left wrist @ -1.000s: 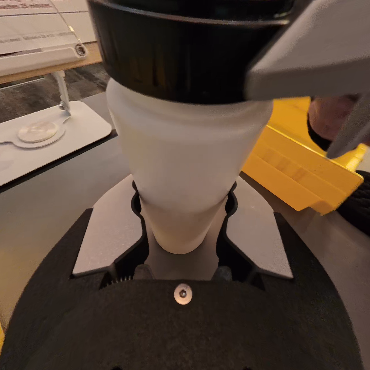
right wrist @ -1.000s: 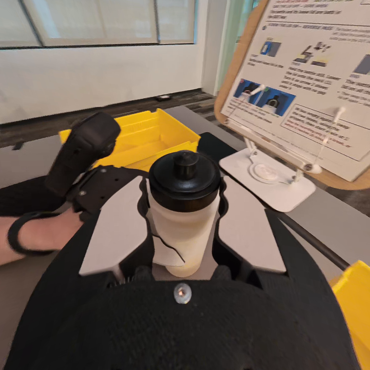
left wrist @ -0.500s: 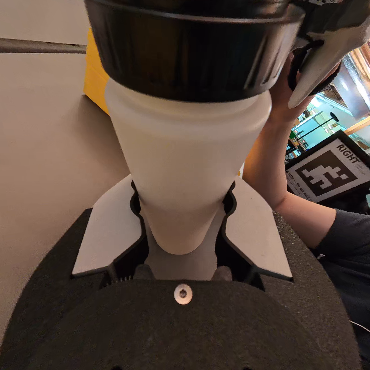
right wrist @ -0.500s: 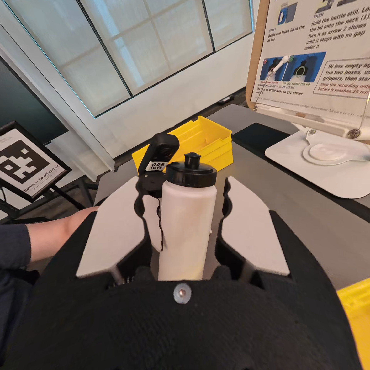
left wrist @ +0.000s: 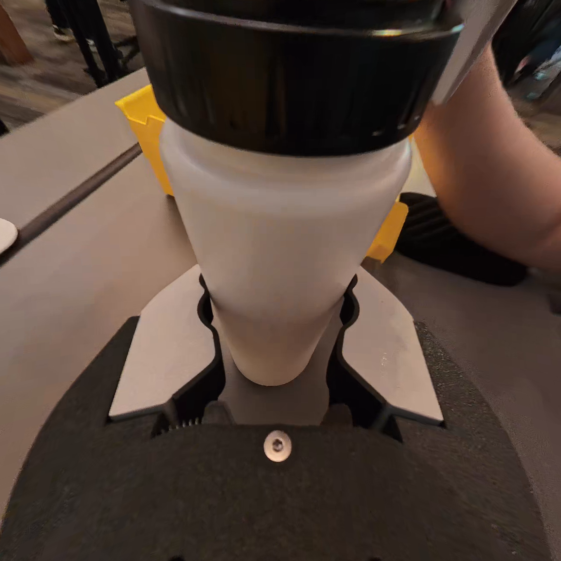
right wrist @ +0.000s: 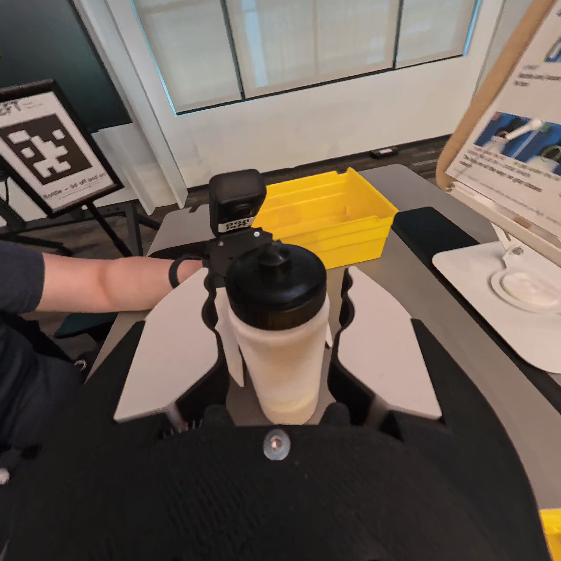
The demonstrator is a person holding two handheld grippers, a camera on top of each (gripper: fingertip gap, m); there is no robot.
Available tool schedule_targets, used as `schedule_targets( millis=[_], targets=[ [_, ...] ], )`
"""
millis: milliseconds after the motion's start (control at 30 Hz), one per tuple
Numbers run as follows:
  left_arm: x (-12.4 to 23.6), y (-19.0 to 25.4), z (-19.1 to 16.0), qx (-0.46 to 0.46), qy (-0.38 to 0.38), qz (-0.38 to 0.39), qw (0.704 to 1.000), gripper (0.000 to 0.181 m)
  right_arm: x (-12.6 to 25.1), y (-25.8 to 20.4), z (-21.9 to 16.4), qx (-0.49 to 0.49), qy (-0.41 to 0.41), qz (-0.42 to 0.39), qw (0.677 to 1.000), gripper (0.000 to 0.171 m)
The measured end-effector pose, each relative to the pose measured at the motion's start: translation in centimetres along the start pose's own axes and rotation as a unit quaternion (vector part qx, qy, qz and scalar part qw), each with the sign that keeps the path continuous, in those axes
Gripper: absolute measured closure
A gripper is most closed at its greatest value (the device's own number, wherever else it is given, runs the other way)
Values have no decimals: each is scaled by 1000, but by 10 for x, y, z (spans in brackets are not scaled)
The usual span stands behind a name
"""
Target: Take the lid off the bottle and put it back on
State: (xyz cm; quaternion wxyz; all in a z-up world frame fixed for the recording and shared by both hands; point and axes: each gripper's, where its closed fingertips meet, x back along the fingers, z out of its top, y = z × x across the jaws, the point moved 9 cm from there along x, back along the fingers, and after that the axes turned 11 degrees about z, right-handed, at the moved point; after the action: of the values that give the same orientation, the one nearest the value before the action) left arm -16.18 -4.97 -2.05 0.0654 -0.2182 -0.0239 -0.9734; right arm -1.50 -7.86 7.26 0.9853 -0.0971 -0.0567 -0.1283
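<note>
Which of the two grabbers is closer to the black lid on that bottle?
Right. The right gripper has open fingers flanking the lid, apart from it. The left gripper clamps the white bottle lower down its body, below the lid.

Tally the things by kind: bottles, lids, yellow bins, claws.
White bottle: 1
Black lid: 1
Yellow bins: 2, far bin, near bin (only a corner shows)
Claws: 2, left claw, right claw
Total: 6
</note>
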Motion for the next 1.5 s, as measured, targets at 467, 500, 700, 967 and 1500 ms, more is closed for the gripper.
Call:
schedule_targets(
  millis=[467,500,700,967,1500],
  targets=[
    [-4,-5,-2,16,20,93,995,97,-18,-7,2,31,-73,-101,992,102],
    [-3,-6,-2,26,19,122,992,97,-21,-6,2,22,-68,-126,989,102],
    [0,-10,-3,62,17,197,978,97,-44,-10,1,8,-30,-259,965,102],
    [-2,-8,-3,20,22,110,994,97,-24,-3,1,35,-62,-135,988,90],
    [4,-13,-3,74,7,214,974,97,-57,-9,-7,21,-21,-299,954,100]
  ],
)
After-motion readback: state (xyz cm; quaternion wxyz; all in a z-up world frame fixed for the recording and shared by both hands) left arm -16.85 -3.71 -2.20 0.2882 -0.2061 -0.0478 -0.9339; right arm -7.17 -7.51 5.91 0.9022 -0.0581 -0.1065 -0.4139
